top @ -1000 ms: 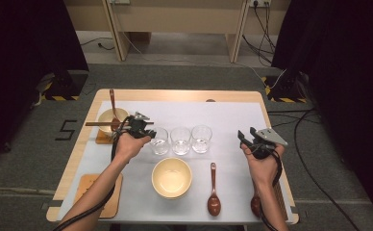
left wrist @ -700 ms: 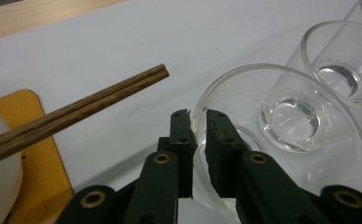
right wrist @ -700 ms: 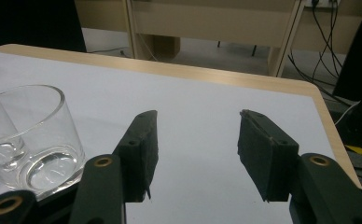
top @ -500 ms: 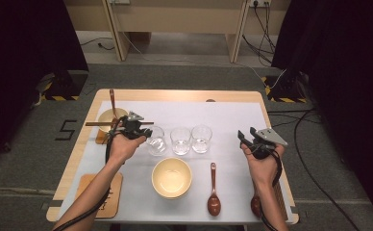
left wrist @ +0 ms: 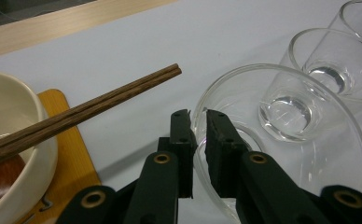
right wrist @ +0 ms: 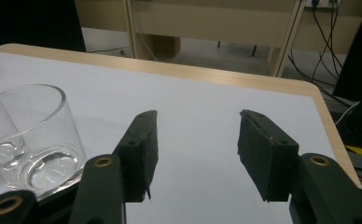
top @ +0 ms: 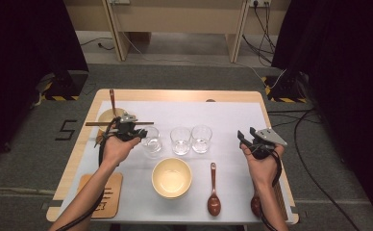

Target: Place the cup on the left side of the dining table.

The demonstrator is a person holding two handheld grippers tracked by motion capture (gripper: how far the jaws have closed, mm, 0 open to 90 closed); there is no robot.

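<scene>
Left gripper [left wrist: 198,122]: jaws pinched on the rim of the leftmost glass [left wrist: 281,140], one pad inside the wall and one outside. In the high view this glass [top: 151,143] is at the left end of a row of three on the white mat, just right of the hand; whether it rests on the mat or is lifted cannot be told.

Middle glass [top: 180,141] and right glass [top: 201,138]: upright, side by side.

Right gripper [right wrist: 195,154]: jaws spread, nothing between them (held above the mat's right edge [top: 250,139]).

Chopsticks [left wrist: 81,112]: lying across a cream bowl on a wooden coaster, left of the grasped glass.

Yellow bowl [top: 172,177] and brown spoon [top: 214,190]: nearer the person.
</scene>
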